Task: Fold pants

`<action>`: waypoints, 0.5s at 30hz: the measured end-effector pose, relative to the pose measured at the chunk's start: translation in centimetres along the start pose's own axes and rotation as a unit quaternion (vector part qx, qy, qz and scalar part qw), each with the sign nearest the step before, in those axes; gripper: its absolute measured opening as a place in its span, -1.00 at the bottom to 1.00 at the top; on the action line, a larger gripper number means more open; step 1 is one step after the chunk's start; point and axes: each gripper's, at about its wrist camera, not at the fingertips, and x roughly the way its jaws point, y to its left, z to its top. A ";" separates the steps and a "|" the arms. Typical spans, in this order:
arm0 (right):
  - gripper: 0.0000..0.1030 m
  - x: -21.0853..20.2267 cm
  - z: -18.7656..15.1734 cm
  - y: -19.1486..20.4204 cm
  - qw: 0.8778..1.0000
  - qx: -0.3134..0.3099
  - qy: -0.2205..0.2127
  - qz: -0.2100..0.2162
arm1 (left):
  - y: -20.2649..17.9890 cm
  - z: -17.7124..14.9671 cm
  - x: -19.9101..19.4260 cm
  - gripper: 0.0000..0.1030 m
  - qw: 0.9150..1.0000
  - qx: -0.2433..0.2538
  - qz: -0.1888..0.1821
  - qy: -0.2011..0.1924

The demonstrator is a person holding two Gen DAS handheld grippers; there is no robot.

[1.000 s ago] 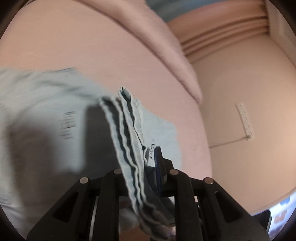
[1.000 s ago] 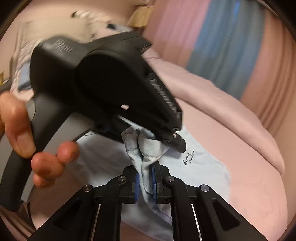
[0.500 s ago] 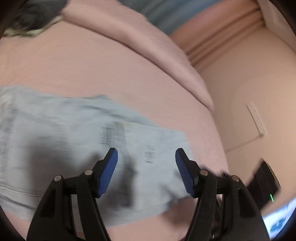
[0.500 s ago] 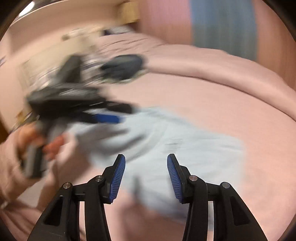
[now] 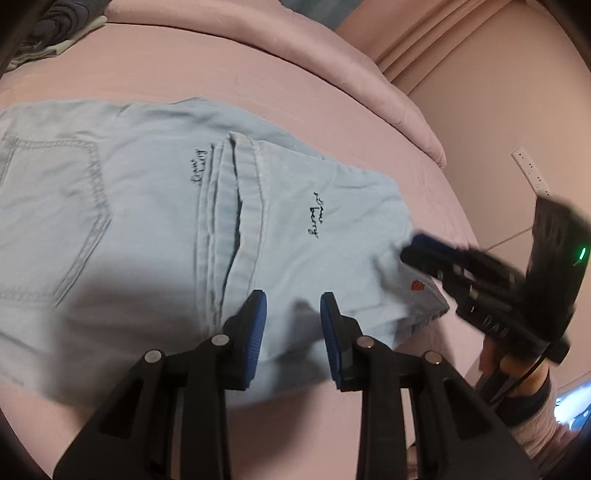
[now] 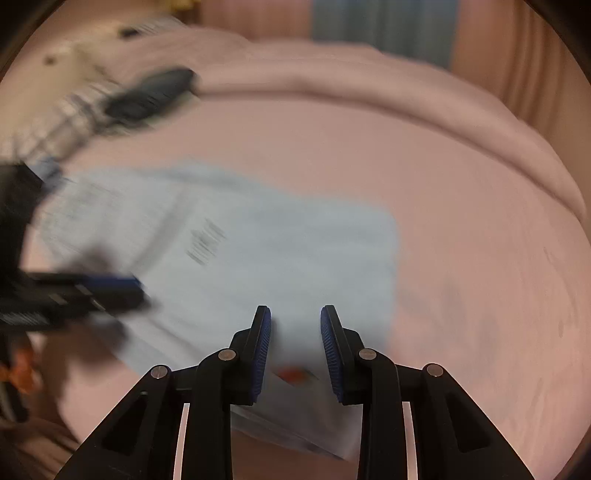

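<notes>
Light blue pants (image 5: 147,206) lie folded on the pink bed, the leg hems (image 5: 236,177) laid over the seat beside a back pocket. In the right wrist view they show blurred (image 6: 258,251). My left gripper (image 5: 293,325) is open and empty just above the folded cloth's near part. My right gripper (image 6: 295,336) is open and empty over the fold's near corner with a small red mark (image 6: 293,374). It also shows in the left wrist view (image 5: 421,247) at the pants' right edge. The left gripper shows blurred in the right wrist view (image 6: 110,286).
The pink bedsheet (image 5: 277,77) runs all around the pants. A pink rolled blanket (image 5: 369,74) lies along the far side. Dark and pale clothes (image 5: 55,29) are piled at the far left. A wall with a power strip (image 5: 532,170) is to the right.
Both grippers let go of the pant hems they held together one second ago. The hems now lie on the seat, and both grippers have pulled back, open, over the fold.
</notes>
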 end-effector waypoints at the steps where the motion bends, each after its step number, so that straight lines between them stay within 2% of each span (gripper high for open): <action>1: -0.39 0.8 1.1 1.0 1.000 -0.013 0.001 0.024 | 0.2 -0.1 0.0 -0.42 1.000 -0.005 -0.003 -0.003; 3: -0.40 3.2 2.2 2.6 0.998 -0.040 0.012 0.050 | 0.1 -0.6 -0.1 -0.42 1.000 -0.014 -0.008 -0.006; 6: -0.61 7.9 4.4 5.5 0.993 -0.083 0.043 0.071 | 0.7 -1.3 -1.0 -0.42 1.000 -0.017 -0.015 -0.007; 9: -0.61 9.5 5.3 5.9 0.991 -0.104 0.055 0.064 | 1.2 -1.4 -0.5 -0.43 1.000 -0.023 -0.018 -0.008; 11: -0.67 10.8 7.0 6.0 0.992 -0.090 0.064 0.061 | 1.6 -1.8 -0.5 -0.43 1.000 -0.023 -0.018 -0.011; 15: -0.68 11.2 7.5 5.3 0.991 -0.071 0.085 0.081 | 1.6 -2.2 -0.4 -0.43 0.999 -0.024 -0.023 -0.008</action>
